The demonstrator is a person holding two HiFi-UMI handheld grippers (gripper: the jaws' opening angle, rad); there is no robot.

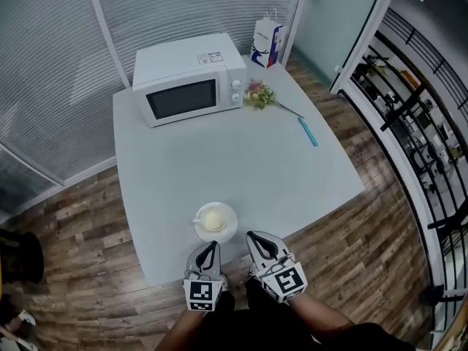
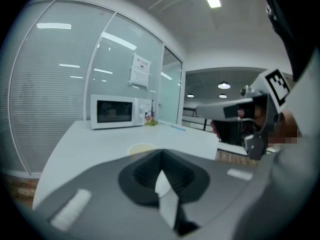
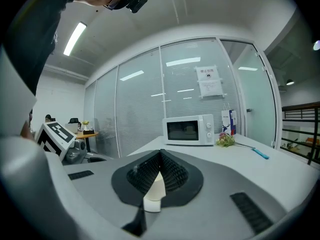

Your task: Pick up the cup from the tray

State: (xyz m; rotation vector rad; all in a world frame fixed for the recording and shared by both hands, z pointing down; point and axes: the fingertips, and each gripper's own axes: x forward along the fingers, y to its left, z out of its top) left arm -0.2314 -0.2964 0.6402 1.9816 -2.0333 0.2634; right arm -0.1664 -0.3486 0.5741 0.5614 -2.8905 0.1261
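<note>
1. Cup [image 1: 213,217], cream and round, sat on a white tray [image 1: 229,232] at the table's [image 1: 278,167] near edge.
2. Only the head view showed both whole; the right gripper view missed them.
3. Left gripper [image 1: 213,245] and right gripper [image 1: 253,235] hung side by side just nearer, jaws together, empty.

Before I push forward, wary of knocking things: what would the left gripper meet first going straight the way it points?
Probably the cup on its tray, just ahead near the table edge; height is unclear, so it might strike the tray rim first.
</note>
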